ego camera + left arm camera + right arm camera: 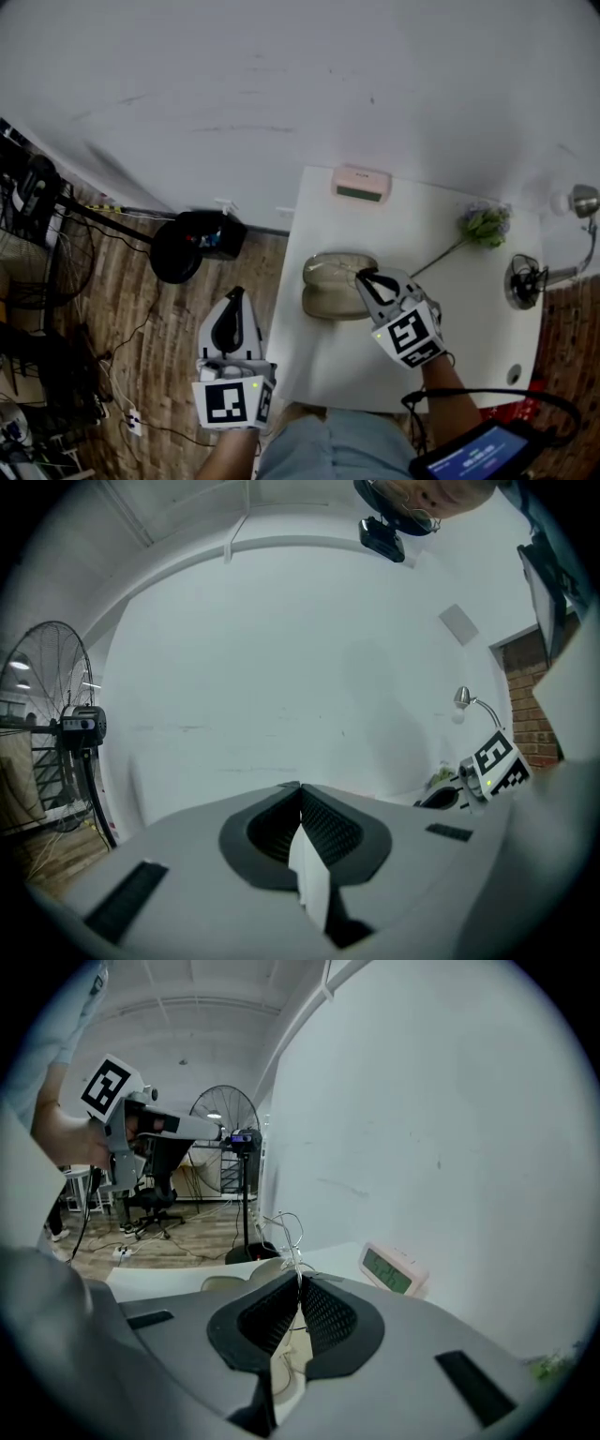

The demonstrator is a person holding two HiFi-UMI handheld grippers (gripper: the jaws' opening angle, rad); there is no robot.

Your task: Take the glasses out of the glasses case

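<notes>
Two tongs, mine. Right gripper point(298, 1281): clenched on thin wire-framed glasses point(290, 1256), over the open beige oval case point(330, 289) on the white table point(469, 323), probably lifting them clear of its rim. Left gripper point(300, 787): closed, empty, kept aside, left of the table.

Thin wire-frame glasses point(291, 1255) pinched in right gripper point(299, 1277) jaws, above open beige glasses case point(330, 287) on table point(469, 319).

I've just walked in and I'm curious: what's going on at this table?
A person stands at a white table with a hand-held gripper in each hand. The right hand-held gripper is shut on a pair of thin wire glasses, holding them over the open case. The left hand-held gripper is shut and empty, hanging off the table's left side.
</notes>
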